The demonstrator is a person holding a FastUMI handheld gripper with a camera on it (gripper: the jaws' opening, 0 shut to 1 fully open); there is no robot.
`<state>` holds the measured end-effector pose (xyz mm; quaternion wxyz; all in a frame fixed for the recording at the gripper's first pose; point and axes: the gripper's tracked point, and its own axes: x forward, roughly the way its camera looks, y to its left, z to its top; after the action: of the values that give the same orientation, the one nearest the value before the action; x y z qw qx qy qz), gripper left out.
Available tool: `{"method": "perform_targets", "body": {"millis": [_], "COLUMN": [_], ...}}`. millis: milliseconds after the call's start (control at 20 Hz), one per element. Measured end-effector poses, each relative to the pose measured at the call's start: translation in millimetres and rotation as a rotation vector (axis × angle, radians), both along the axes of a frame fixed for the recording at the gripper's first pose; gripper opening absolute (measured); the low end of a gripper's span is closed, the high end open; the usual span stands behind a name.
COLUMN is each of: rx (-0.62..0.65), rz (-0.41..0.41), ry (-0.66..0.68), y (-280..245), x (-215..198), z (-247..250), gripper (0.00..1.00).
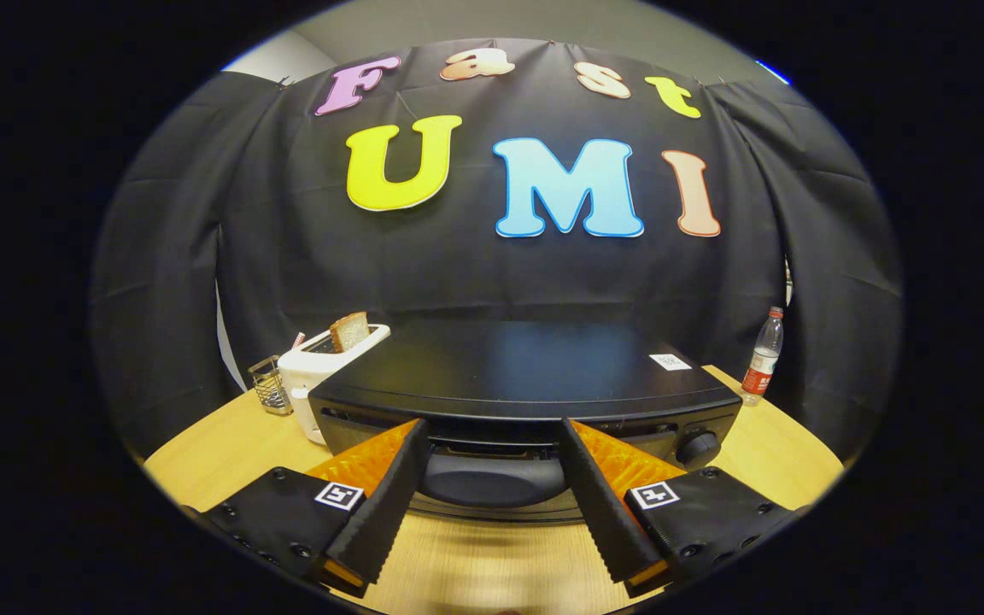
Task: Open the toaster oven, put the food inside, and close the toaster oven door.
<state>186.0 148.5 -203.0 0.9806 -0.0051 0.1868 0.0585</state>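
A black toaster oven [518, 367] stands on the wooden table [227, 444], seen from above its front edge. Its dark door handle [492, 478] lies between my two fingers, just ahead of them. My gripper [492, 427] is open, with the fingers wide apart on either side of the handle and not pressing on it. The fingertips [418, 430] reach up to the oven's top front edge. A round knob [700, 447] sits on the oven's front, right of the right finger. A slice of toast [349, 330] sticks up from a white toaster behind the oven's left corner.
The white toaster [313, 376] stands left of the oven, touching or nearly touching it. A small wire basket [269, 384] sits further left. A plastic bottle with a red label [764, 359] stands at the table's far right. Bare table lies below the fingers.
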Motion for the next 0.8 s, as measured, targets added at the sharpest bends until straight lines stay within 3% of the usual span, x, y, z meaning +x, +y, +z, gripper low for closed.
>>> {"method": "perform_targets", "body": {"millis": [800], "rx": [-0.017], "rz": [0.011], "ry": [0.06], "y": [-2.3], "x": [-70.1], "z": [-26.8], "gripper": [0.98]}}
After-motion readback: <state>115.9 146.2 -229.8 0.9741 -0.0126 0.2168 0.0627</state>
